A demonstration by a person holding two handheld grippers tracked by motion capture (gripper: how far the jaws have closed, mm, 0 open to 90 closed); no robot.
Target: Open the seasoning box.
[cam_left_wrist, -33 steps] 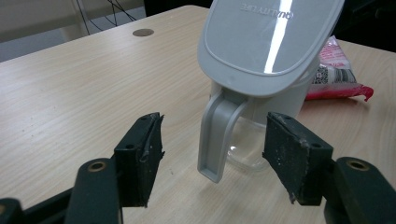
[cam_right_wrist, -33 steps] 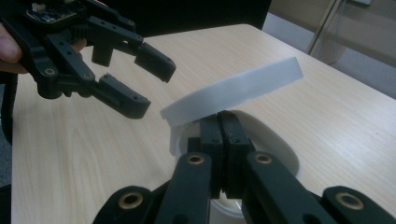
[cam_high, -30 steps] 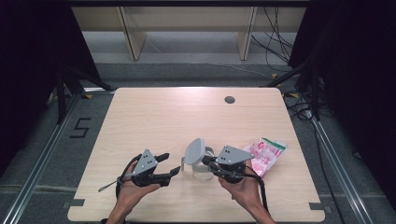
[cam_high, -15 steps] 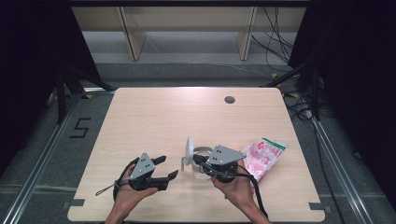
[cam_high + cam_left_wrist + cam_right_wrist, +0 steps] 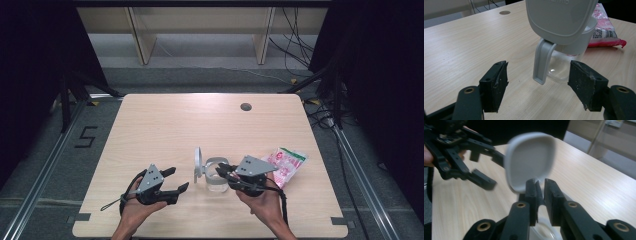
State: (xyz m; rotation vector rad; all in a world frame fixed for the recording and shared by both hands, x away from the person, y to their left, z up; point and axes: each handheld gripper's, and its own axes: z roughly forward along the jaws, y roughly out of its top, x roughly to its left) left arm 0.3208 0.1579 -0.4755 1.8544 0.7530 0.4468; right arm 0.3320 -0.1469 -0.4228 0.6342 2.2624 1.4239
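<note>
jug (image 5: 216,175): near table (image 5: 165,125) front edge, lid (image 5: 198,164) standing open | right gripper (image 5: 223,173): jaws just eased apart, jug rim in the narrow gap | left gripper (image 5: 176,180): spread wide, empty, facing the handle (image 5: 544,62) | pink packet (image 5: 286,165): right of jug

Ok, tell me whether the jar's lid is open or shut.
Open: the grey lid stands upright on its hinge beside the clear jar, mouth uncovered.

Jug (image 5: 214,175) on table (image 5: 165,130) between both grippers, packet (image 5: 286,165) to its right, behind right gripper (image 5: 223,173)
</note>
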